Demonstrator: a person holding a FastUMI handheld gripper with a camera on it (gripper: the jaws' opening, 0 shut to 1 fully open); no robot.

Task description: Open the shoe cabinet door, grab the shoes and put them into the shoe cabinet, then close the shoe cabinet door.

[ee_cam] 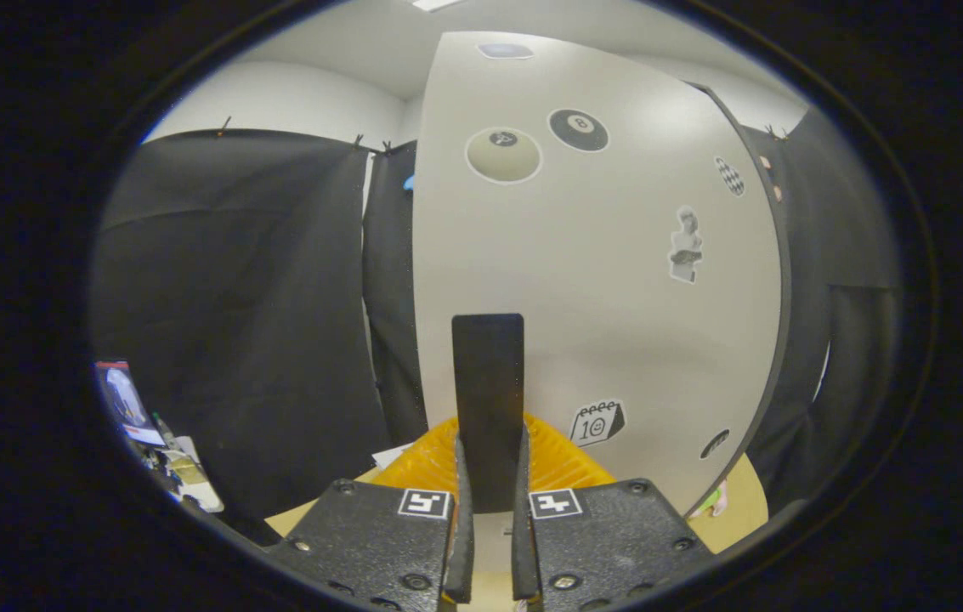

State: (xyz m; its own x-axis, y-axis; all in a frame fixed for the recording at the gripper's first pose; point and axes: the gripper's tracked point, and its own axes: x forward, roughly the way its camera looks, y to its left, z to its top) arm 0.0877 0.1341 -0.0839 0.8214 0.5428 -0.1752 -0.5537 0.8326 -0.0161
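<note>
tongs (489, 510) pinching the black handle (488, 399), apparently from both sides | handle's long axis upright, rising between the fingers | cabinet door (600, 280) directly ahead, sticker-covered | orange item (557, 463) low behind handle

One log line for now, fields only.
claw: shut on handle | door: white, stickered | shoes: not yet stowed

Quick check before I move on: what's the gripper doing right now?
Gripper: closed on the black door handle of the white cabinet door, one finger pressing each side.
</note>
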